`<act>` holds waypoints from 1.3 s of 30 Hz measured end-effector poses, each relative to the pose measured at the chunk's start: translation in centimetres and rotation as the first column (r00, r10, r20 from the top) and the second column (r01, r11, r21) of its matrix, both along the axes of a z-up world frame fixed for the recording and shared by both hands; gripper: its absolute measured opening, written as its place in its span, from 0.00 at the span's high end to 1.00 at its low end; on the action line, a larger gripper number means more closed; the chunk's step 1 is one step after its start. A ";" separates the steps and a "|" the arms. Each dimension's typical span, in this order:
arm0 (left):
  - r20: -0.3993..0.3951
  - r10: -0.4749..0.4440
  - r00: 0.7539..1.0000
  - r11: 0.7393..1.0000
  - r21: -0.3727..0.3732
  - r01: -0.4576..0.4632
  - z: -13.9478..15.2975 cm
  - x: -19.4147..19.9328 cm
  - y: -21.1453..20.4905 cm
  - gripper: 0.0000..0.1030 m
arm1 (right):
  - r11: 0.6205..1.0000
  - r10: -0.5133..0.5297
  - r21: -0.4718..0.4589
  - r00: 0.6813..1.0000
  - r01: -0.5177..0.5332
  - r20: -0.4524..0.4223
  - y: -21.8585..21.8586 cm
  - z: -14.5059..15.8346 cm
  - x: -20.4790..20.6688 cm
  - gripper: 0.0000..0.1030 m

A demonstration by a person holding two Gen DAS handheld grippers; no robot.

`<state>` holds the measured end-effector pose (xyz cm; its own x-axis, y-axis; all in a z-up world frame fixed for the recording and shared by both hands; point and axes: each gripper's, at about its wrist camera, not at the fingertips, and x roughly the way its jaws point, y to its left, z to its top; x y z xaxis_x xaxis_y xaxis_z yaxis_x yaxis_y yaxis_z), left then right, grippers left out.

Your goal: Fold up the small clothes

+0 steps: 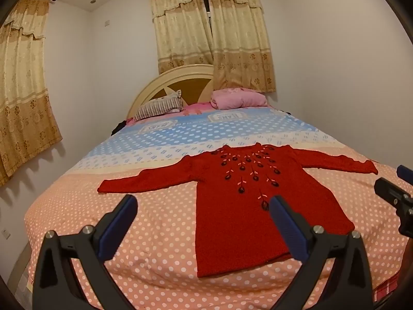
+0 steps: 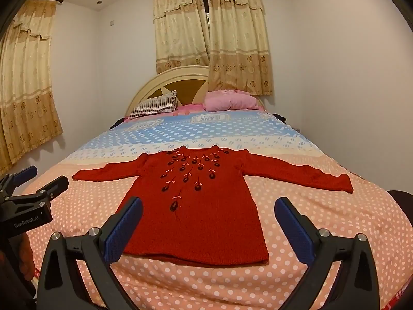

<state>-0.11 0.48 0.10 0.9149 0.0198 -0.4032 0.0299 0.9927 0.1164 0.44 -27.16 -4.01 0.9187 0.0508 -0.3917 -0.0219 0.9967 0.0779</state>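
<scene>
We look down a wide bed spread with a polka-dotted sheet [image 1: 160,232], salmon-pink near us and banded in cream and light blue toward twelve o'clock. A rounded cream wooden headboard [image 1: 165,82] closes the far end, and gold patterned curtains [image 1: 240,38] hang above it, with a second pair at our nine o'clock.

On the pink part of the sheet lies a small red knitted sweater [image 1: 232,219] with dark embroidered flowers fanning down from its neckline. It is spread flat, front up, both long sleeves stretched out toward nine and three o'clock, the hem nearest us.

At the headboard rest a pink rumpled pillow [image 1: 237,99] at one o'clock and a striped frilled cushion [image 1: 158,107] at eleven o'clock.

Our left gripper [image 1: 204,228], black with blue ribbed pads, hovers at six o'clock with its jaws spread wide and nothing between them; in its own view the right finger overlaps the sweater's lower body. Our right gripper [image 2: 207,230] is likewise released and empty, its jaws framing the sweater's hem. Each shows in the other's view, at three and at nine o'clock.
</scene>
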 end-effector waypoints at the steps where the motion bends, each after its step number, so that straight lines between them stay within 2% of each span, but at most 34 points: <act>1: -0.002 -0.001 1.000 1.000 0.000 0.001 0.0 0.0 0.0 0.00 | 1.000 -0.003 -0.001 1.000 0.003 -0.001 0.0 -0.1 0.0 0.01; 39: -0.004 0.024 1.000 1.000 -0.010 -0.024 0.0 0.5 0.7 0.00 | 1.000 0.001 0.000 1.000 -0.001 -0.017 -0.2 -0.3 0.2 0.01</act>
<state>0.40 1.20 0.07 0.9125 0.0377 -0.4073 0.0066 0.9943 0.1068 0.63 -27.38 -4.28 0.9117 0.0515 -0.4076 -0.0213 0.9967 0.0784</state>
